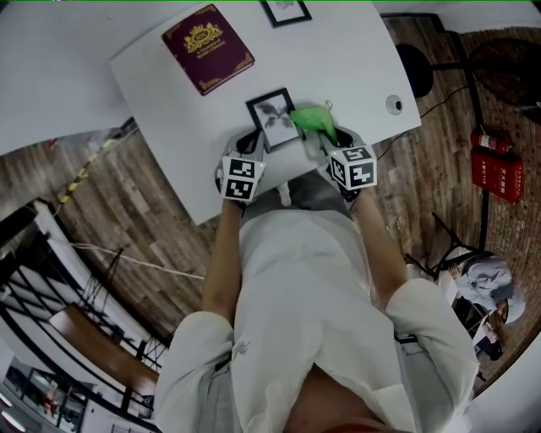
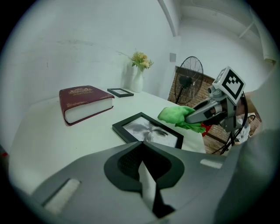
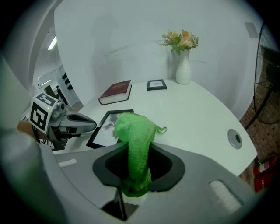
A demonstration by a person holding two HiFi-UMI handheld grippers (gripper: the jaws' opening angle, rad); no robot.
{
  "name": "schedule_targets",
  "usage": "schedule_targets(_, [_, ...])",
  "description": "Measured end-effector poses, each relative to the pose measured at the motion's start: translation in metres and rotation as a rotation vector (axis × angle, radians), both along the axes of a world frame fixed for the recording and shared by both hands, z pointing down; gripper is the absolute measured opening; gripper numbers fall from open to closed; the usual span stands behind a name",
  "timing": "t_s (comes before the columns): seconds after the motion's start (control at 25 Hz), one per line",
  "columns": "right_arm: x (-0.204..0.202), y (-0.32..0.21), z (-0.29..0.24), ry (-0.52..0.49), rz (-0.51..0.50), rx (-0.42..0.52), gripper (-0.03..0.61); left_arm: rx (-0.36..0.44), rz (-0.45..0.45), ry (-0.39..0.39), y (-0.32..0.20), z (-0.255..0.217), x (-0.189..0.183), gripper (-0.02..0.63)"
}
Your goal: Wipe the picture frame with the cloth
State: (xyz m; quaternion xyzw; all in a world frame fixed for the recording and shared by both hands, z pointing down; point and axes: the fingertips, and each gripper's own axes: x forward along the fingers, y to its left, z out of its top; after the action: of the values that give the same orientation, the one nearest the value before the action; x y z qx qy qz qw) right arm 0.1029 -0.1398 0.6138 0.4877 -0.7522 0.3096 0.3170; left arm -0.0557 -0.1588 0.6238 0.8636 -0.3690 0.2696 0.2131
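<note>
A black picture frame [image 1: 272, 118] with a grey leaf print lies flat on the white table [image 1: 355, 59], close to its near edge. My right gripper [image 1: 328, 139] is shut on a green cloth [image 1: 313, 118], whose bunched end sits at the frame's right edge. In the right gripper view the cloth [image 3: 135, 140] stands up between the jaws, in front of the frame [image 3: 105, 127]. My left gripper [image 1: 251, 139] is shut with nothing in it, just short of the frame's near left corner. In the left gripper view the frame [image 2: 148, 131] lies right ahead, with the cloth [image 2: 175, 114] over its far corner.
A maroon book [image 1: 207, 48] lies further back on the table, with a small black frame [image 1: 286, 11] behind it. A white vase of flowers [image 3: 183, 65] stands at the wall. A round cable hole [image 1: 394, 104] sits near the table's right corner. A fan [image 2: 190, 81] stands off the table.
</note>
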Motion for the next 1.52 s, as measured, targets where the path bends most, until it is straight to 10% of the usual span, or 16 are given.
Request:
schedule_targets(0.68, [-0.049, -0.026, -0.114, -0.04, -0.161, 0.363, 0.091, 0.159, -0.049, 0.083, -0.002, -0.087, -0.016, 0.02])
schedule_targets(1.52, [-0.068, -0.032, -0.131, -0.033, -0.175, 0.38, 0.088, 0.21, -0.064, 0.111, -0.007, -0.116, -0.019, 0.02])
